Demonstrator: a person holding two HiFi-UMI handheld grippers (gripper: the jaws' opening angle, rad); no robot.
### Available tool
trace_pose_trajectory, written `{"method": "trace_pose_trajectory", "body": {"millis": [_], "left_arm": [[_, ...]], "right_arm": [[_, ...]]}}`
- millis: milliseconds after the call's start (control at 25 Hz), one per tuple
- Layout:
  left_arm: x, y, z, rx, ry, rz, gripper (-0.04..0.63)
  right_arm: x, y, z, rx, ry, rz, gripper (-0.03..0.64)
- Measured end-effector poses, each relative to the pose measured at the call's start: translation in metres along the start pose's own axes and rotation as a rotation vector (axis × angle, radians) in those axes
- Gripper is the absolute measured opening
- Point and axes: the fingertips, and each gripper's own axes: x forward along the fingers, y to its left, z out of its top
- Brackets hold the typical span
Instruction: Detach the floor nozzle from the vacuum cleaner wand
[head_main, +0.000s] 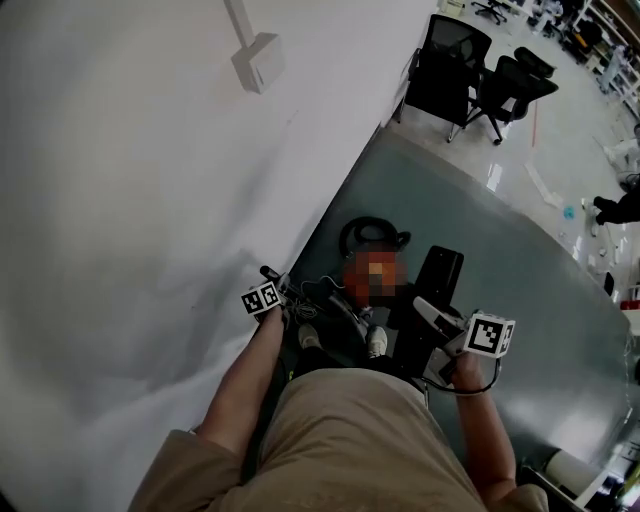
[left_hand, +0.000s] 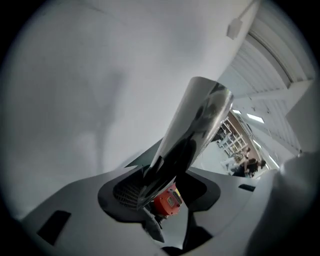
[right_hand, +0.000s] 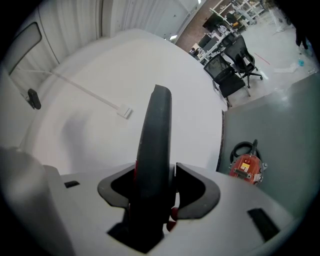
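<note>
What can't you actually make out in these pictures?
- Where wand meets nozzle: head view, too dark and cluttered.
- Red vacuum: head view, under a mosaic patch.
- People far off: left gripper view, too small.

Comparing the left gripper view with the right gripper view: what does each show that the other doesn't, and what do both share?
Only the left gripper view: a shiny metal wand standing between the left gripper's jaws, and people far off.
Only the right gripper view: the right gripper shut on a black part, apparently the floor nozzle, plus grey floor and office chairs.
Both: the red vacuum body, the white wall and a small wall box.
</note>
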Motion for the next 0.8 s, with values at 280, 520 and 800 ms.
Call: {"method": "trace_pose_trajectory", "body": {"millis": [280, 520, 800], "left_arm": [[-0.013, 0.06, 0.028, -0.217, -0.129, 0.017, 0.242], [-0.029, 0.079, 0.045, -0.361, -0.195, 0.014, 0.345], [-0.07, 0.047, 0.02, -0.442, -0.109, 0.078, 0.356]], "right_arm": [[0.041, 0.019, -0.015, -0.03, 0.059, -0.009, 0.224], [0.082, 0.035, -0.03, -0.038, 0.106, 0.036, 0.224], [0.085, 0.033, -0.032, -0.046, 0.114, 0.094, 0.224]]}}
